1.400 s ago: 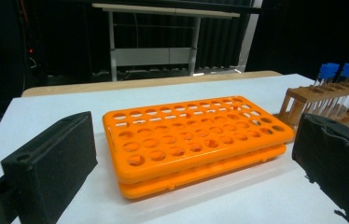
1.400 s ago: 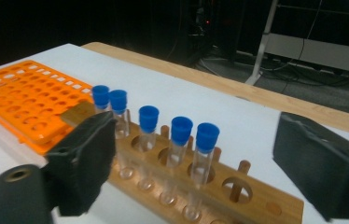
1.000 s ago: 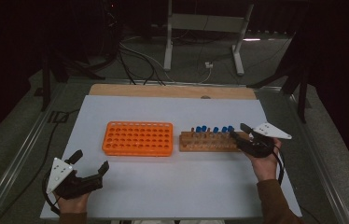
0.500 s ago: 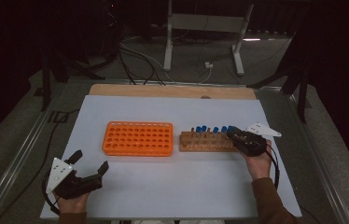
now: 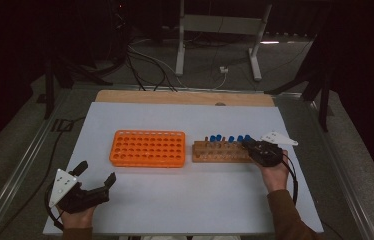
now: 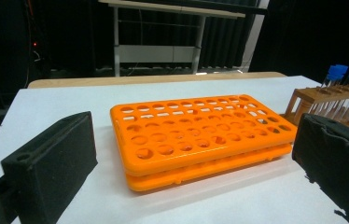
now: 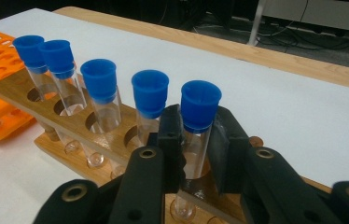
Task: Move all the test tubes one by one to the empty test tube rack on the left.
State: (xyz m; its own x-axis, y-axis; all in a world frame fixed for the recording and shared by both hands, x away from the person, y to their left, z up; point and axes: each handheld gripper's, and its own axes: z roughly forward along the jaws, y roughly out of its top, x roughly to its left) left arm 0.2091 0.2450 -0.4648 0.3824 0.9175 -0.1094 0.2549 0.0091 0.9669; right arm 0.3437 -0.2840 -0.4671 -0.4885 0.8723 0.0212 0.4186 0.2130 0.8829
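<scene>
Tube [image 7: 196, 140], clear glass with a blue stopper, stands at the near end of the wooden rack [image 7: 84, 135]; the right gripper [image 7: 195, 144] has just closed its black padded jaws on it, so lifting looks next. Farther left, the left gripper [image 5: 95, 187] rests wide open on the white tabletop [image 5: 200, 200], facing the orange plastic rack [image 5: 147, 148] with its round holes.

Orange rack [image 5: 148, 148]: lies flat at the middle of the tabletop, every hole empty, at 9 o'clock from the wooden stand.
Tabletop [image 5: 185, 195]: white sheet, with a bare wooden strip [image 5: 185, 97] along its 12 o'clock edge.
Metal frame [image 5: 219, 22]: on the dark floor at 12 o'clock.
Cables [image 5: 145, 62]: on the floor, 11 o'clock.
</scene>
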